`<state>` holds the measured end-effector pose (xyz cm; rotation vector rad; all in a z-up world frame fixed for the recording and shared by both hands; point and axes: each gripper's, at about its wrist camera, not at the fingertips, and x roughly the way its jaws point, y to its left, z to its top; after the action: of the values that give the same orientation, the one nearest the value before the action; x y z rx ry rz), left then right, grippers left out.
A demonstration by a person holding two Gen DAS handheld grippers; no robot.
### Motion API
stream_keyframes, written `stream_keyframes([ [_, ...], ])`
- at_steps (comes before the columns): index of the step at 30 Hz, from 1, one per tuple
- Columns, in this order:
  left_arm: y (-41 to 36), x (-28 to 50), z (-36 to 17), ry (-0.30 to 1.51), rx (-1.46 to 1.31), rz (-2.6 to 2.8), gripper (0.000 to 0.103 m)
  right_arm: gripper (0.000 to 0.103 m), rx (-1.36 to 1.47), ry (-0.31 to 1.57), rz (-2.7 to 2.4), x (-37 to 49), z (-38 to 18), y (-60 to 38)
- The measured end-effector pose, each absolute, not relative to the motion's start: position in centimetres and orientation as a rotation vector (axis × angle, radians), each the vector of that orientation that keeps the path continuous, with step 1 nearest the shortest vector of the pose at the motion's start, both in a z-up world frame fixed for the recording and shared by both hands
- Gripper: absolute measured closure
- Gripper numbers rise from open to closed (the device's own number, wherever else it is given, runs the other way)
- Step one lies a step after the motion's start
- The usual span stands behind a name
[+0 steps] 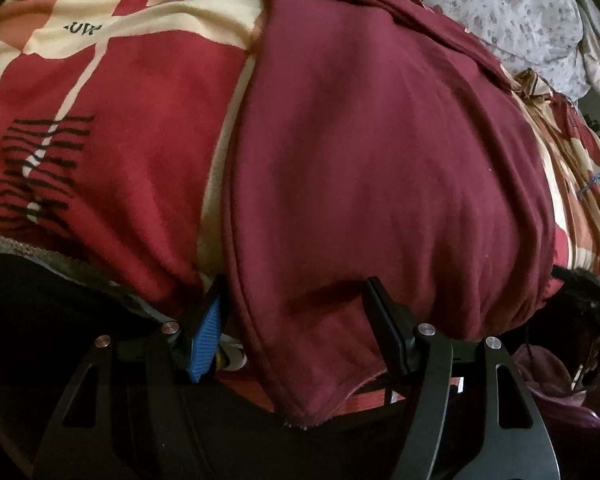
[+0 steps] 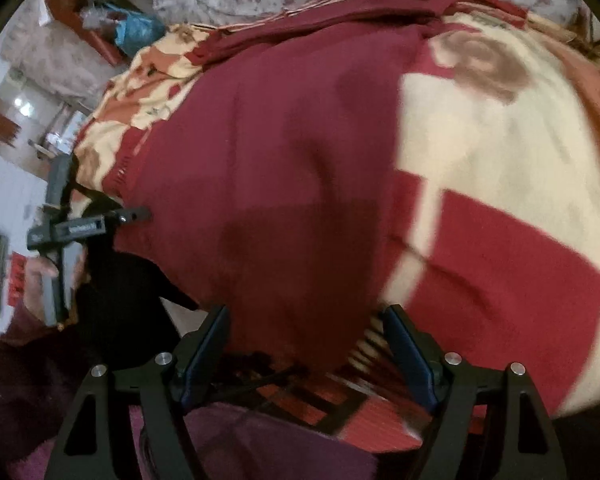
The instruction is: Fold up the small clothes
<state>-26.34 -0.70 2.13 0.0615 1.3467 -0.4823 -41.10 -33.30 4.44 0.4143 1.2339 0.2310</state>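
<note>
- I see a red-and-cream patterned blanket (image 1: 112, 92) covering the bed, with a pale flowered sheet (image 1: 512, 12) along its far edge.
- The maroon garment (image 1: 380, 152) lies spread on the blanket; its near hem hangs over the bed's near edge.
- My left gripper (image 1: 296, 300) stands released, jaws wide astride the hem's near left corner, pads not pressing.
- My right gripper (image 2: 306, 334) is likewise released, straddling the garment's near right corner; this view is blurred.
</note>
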Motion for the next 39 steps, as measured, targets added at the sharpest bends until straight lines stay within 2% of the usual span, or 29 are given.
stream_keyframes([
  [4, -0.7, -26.1, 1.8, 1.350, 0.065, -0.481, 0.036, 0.026, 0.397, 1.203, 0.162, -42.0, 5.9, -35.7],
  [9, -1.4, -26.1, 1.7, 1.358, 0.073, -0.481, 0.036, 0.026, 0.459, 1.204, 0.242, -41.6, 4.3, -34.9],
  [12, -1.4, -26.1, 1.4, 1.383, 0.054, -0.490, 0.036, 0.040, 0.469, 1.204, 0.307, -41.0, 3.1, -33.2],
  [15, -1.3, -25.9, 1.2, 1.402, 0.027, -0.494, 0.036, 0.042, 0.430, 1.192, 0.345, -40.6, 3.0, -31.8],
  [18, -1.3, -26.0, 1.3, 1.404, 0.015, -0.501, 0.036, 0.058, 0.402, 1.182, 0.376, -40.4, 3.4, -31.4],
  [19, -1.4, -26.1, 1.4, 1.402, 0.012, -0.508, 0.036, 0.060, 0.405, 1.179, 0.382, -40.3, 3.4, -31.6],
  [28, -1.5, -26.3, 1.5, 1.393, 0.027, -0.526, 0.042, 0.059, 0.391, 1.158, 0.429, -39.2, 2.8, -30.8],
  [30, -1.5, -26.3, 1.4, 1.392, 0.032, -0.520, 0.046, 0.059, 0.404, 1.156, 0.433, -39.2, 2.7, -31.0],
  [32, -1.8, -26.3, 1.3, 1.388, 0.048, -0.506, 0.054, 0.061, 0.399, 1.153, 0.431, -39.2, 2.8, -30.9],
  [34, -1.9, -26.5, 1.3, 1.381, 0.076, -0.493, 0.063, 0.070, 0.391, 1.144, 0.431, -39.3, 3.1, -30.8],
  [36, -1.9, -26.7, 1.4, 1.373, 0.093, -0.492, 0.075, 0.080, 0.403, 1.133, 0.445, -39.3, 3.3, -30.9],
  [38, -2.0, -26.9, 1.7, 1.360, 0.095, -0.497, 0.090, 0.085, 0.442, 1.120, 0.460, -39.2, 3.6, -31.2],
  [39, -1.9, -27.0, 2.0, 1.351, 0.093, -0.501, 0.091, 0.089, 0.460, 1.113, 0.469, -39.1, 3.7, -31.4],
])
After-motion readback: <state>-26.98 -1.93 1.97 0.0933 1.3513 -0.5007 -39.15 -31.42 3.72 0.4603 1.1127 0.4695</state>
